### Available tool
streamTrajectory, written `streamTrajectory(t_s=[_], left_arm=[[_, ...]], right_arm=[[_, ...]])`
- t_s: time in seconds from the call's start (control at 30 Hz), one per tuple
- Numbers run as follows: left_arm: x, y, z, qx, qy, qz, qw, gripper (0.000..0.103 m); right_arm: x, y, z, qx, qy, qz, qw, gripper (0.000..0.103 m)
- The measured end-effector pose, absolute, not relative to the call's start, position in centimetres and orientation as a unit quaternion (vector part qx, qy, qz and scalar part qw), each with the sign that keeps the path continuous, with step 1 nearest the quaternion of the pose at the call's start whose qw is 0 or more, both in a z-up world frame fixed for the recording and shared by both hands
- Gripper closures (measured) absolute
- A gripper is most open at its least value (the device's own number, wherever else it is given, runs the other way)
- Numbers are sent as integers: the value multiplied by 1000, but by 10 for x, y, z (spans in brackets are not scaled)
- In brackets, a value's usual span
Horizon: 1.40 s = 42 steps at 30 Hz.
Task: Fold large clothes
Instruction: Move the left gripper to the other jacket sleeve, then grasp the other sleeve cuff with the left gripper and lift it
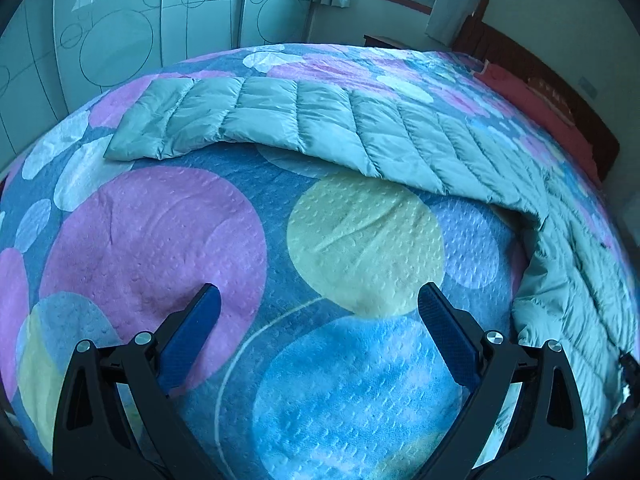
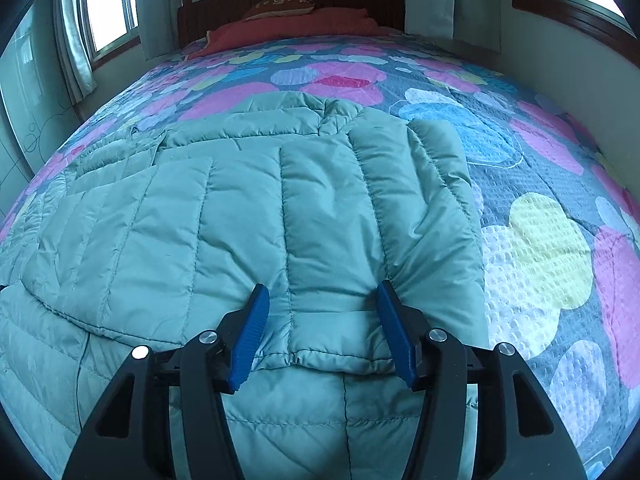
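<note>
Here my right gripper (image 2: 320,320) stands apart astride the folded sleeve cuff of the pale green quilted down jacket (image 2: 240,208), spread on the circle-patterned bedspread (image 2: 536,248); my left gripper (image 1: 318,320) gapes empty beside its outstretched sleeve (image 1: 256,116), probably next.

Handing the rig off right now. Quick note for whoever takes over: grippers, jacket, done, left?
Left gripper: open, empty, over bare bedspread, off the garment.
Right gripper: open, fingers straddling the edge of a folded-over panel, pads not pressing; nothing held.
Puffer jacket: light green, quilted, lying on the bed. The right wrist view shows one panel laid over the body. The left wrist view shows one sleeve stretched out flat across the bedspread.
Done: apparently that first fold over the body.
Left: likely fold in the outstretched sleeve, then fold the body down to a compact stack.
</note>
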State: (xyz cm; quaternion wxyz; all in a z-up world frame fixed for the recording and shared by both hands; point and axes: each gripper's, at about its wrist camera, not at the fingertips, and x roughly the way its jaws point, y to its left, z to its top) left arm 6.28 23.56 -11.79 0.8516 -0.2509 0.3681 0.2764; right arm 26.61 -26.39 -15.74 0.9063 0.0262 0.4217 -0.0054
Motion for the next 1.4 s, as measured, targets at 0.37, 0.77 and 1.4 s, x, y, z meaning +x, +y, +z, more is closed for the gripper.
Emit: streamTrajectory(t_s=[0.37,0.77,1.4], left_arm=[[54,345,-123,-422,249,255,834,14],[27,394,-135,-525,166,294,781,76],[144,260,-44,-284,233,191,910,99]], right_arm=[[264,-265,-158,33,415,1,909,41],[261,-265,-156,41,410,1,911,41],[260,-267,-155,56,405,3,913,41]])
